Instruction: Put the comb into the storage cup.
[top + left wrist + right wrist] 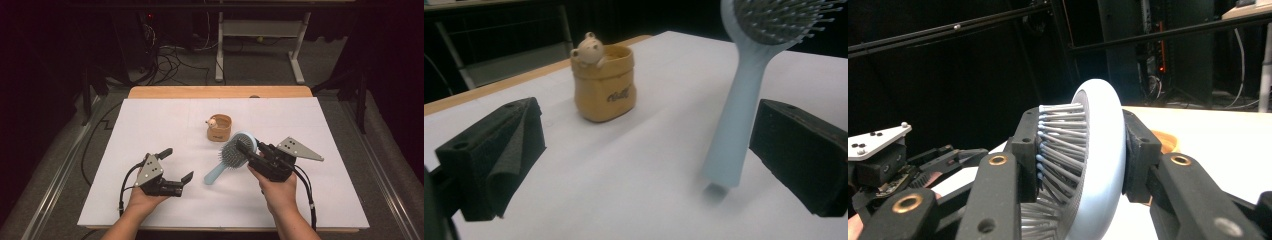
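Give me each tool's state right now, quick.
Left tool: open, holding nothing.
Right tool: shut on the hairbrush, clamped across its head.

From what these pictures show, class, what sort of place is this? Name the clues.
Probably a lab or recording workspace, not a home: a white-covered table under a fixed camera, tangled cables on grey carpet beyond it, and dark equipment racks behind.

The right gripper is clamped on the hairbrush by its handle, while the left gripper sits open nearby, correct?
Not quite. The right gripper is clamped on the hairbrush by its head, bristles against one jaw, as the right gripper view shows. The handle hangs free. The left gripper is indeed open nearby.
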The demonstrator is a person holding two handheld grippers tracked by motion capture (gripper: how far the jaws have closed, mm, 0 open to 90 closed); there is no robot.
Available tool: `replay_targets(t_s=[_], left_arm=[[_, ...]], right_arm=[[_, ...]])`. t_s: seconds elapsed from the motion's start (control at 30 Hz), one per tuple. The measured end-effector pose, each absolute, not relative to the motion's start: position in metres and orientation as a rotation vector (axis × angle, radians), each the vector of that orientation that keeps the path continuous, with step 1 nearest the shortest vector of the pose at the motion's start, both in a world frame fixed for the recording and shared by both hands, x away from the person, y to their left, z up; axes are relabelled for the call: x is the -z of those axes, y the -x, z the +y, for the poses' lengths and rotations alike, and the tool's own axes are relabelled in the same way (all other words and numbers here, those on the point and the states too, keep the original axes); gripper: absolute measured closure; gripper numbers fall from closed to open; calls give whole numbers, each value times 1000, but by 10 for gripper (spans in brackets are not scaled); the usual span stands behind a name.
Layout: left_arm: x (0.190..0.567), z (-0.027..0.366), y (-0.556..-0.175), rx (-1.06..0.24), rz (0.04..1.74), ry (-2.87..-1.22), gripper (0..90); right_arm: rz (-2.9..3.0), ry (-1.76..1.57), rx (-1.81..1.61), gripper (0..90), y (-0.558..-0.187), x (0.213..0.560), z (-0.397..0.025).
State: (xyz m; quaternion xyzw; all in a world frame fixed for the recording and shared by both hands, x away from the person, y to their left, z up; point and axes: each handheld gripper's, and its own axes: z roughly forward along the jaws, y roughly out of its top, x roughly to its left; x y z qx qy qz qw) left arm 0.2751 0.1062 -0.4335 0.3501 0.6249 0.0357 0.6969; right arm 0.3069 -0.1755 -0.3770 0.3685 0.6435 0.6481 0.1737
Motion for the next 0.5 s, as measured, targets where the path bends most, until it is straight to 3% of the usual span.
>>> replay_targets(t_s=[0.5], left_arm=[[444, 124, -282, -90, 1420, -741, 28]], right_arm=[[1779, -1042, -1812, 614, -304, 383, -195]])
